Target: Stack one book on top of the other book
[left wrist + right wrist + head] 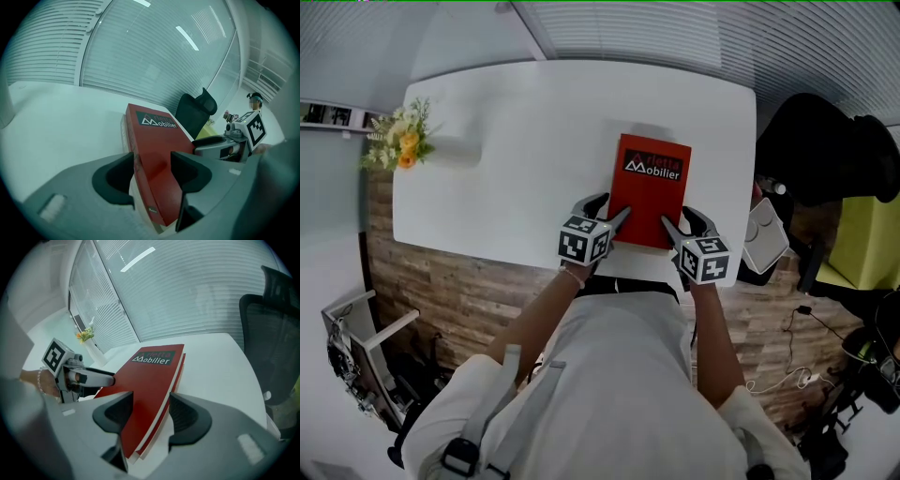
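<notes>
Two claws, left (617, 208) and right (677, 217), stand spread astride the red book's (649, 187) near corners. It lies on the lower book (181, 366) on the bench (506, 141). I'd back straight out, nudging neither cover.

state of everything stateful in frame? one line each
top book, closed, lying flat on the lower book
lower book, closed, underneath, mostly covered
left gripper, jaws astride a near book corner, grip unclear
right gripper, jaws open, book corner between them
</notes>
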The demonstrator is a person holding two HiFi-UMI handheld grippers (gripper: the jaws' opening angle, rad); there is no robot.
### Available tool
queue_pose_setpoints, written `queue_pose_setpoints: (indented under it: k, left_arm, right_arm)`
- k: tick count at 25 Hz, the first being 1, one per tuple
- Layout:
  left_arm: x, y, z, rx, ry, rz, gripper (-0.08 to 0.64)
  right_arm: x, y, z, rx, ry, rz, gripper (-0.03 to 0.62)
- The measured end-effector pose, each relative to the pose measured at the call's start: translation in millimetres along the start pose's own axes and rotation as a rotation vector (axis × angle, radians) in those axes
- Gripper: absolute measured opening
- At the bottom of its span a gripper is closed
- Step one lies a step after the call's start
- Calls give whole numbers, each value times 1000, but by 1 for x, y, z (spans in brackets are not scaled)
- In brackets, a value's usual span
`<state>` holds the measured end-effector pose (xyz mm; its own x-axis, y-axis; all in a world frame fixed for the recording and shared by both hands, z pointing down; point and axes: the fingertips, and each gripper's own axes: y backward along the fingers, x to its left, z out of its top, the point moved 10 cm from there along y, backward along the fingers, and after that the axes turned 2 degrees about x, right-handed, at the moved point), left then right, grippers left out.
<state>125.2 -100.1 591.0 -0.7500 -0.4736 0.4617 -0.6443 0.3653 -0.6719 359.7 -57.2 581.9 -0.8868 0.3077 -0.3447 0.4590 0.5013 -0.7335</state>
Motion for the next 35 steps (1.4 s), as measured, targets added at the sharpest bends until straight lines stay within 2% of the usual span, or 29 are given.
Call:
queue_pose_setpoints:
  k: [6, 16, 19, 27, 35]
  left_arm:
    - [-2, 25, 19, -85, -18, 14, 248]
    - [-28, 73, 59, -278, -111, -22, 79]
    - [-39, 88, 70, -327, -146, -36, 52]
    - [-63, 124, 99, -437, -208, -85, 12]
    - [-86, 160, 122, -539, -263, -118, 6]
  right_arm:
    - [6, 22, 16, -85, 78, -37, 189]
    - [31, 70, 62, -261, 208, -55, 92]
    - [40, 85, 75, -308, 230, -57, 77]
    - [69, 126, 108, -412, 288, -54, 41]
    - [100, 169, 135, -505, 349, -47, 26]
